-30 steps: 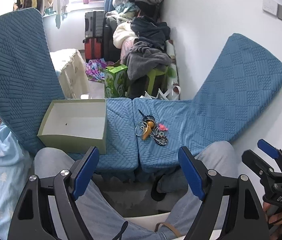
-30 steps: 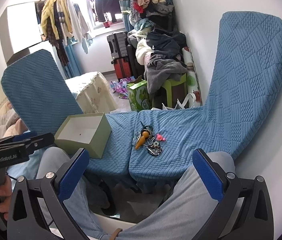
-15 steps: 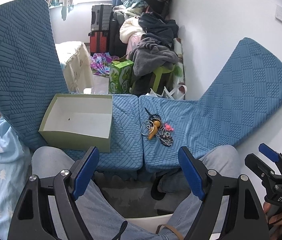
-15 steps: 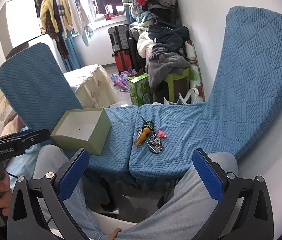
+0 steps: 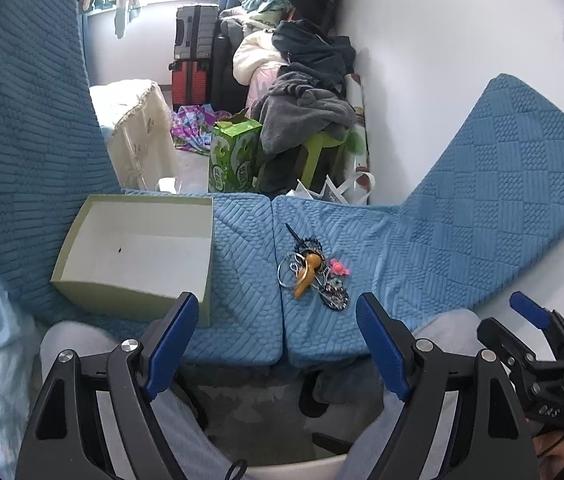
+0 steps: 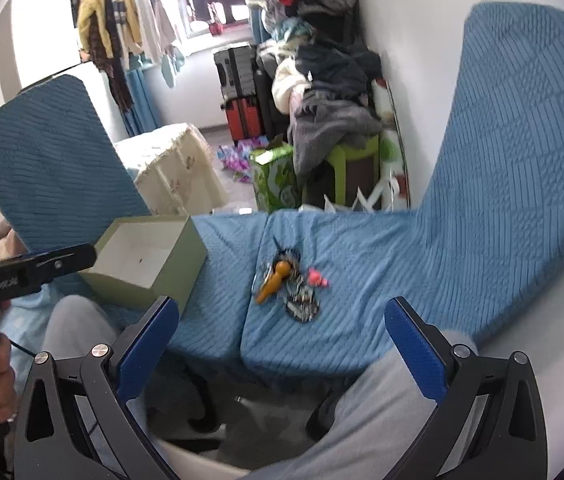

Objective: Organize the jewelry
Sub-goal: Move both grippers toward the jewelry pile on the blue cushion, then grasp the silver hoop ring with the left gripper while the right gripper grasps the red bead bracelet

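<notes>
Both grippers hang wide apart above a light, probably tangled jewelry pile; the stiff orange pendant offers the surest hold.

Cluttered bedroom: hanging clothes, suitcases.

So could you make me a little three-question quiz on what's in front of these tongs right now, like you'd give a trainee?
1. True or false: the green box already holds jewelry.
2. Which side of the jewelry pile does the box sit on, seen from the left wrist camera?
A. left
B. right
C. behind it
3. Fill in: both the left tongs and the right tongs are ____, holding nothing.

Key
1. False: only a tiny dark speck shows on its white floor.
2. A. The pile lies apart from the box on the blue cushion.
3. open
</notes>
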The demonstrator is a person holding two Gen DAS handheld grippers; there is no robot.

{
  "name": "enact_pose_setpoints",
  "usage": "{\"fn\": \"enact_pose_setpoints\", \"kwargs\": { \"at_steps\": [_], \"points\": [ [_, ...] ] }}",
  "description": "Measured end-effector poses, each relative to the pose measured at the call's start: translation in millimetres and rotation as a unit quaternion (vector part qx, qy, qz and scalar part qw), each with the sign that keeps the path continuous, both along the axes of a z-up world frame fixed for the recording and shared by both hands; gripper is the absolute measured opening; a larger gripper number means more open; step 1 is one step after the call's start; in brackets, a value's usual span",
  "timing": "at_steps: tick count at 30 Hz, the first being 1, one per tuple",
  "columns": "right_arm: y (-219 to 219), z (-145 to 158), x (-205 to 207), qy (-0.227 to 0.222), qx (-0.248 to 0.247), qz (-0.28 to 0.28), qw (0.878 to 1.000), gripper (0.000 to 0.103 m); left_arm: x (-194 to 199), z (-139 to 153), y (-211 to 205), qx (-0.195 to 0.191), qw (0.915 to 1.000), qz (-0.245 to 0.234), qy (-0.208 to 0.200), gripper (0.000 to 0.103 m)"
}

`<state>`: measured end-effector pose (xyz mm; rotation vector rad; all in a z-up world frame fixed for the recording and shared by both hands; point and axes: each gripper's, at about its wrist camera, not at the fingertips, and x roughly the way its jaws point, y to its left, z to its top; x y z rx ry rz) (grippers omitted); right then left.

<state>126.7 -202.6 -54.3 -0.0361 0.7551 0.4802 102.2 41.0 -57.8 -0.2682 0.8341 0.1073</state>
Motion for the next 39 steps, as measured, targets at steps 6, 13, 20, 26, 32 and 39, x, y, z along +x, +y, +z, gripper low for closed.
{"fn": "enact_pose_setpoints", "kwargs": {
  "at_steps": [6, 13, 20, 26, 32, 39],
  "points": [
    [0.9, -20.0, 20.8, 0.006, 0.005, -0.001, 1.000, 0.103, 27.1, -17.7, 7.1, 0.000, 1.0000, -0.006, -0.008, 0.081],
    [0.0, -66.9, 52.7, 0.023, 0.010, -0.013, 1.000, 0.103, 61.6, -55.0, 10.2, 0.000, 0.9998, -0.020, -0.008, 0.081],
    [-1.8, -109.5, 83.4, 0.036, 0.030, -0.026, 0.999, 0.092, 101.5, -90.3, 2.6, 0.005, 0.9979, -0.064, 0.002, 0.079],
    [1.4, -138.5, 107.9, 0.043, 0.032, -0.026, 0.998, 0.080, 130.4, -121.2, -0.4, 0.019, 0.9968, -0.078, 0.006, 0.079],
    [13.3, -169.3, 125.0, 0.057, 0.020, -0.011, 0.998, 0.068, 153.8, -153.9, -4.0, -0.037, 0.9943, -0.099, 0.016, 0.079],
    [28.5, -193.4, 137.0, 0.053, 0.016, 0.019, 0.998, 0.068, 167.7, -189.5, -9.0, -0.081, 0.9902, -0.108, 0.036, 0.072]
  ]
}}
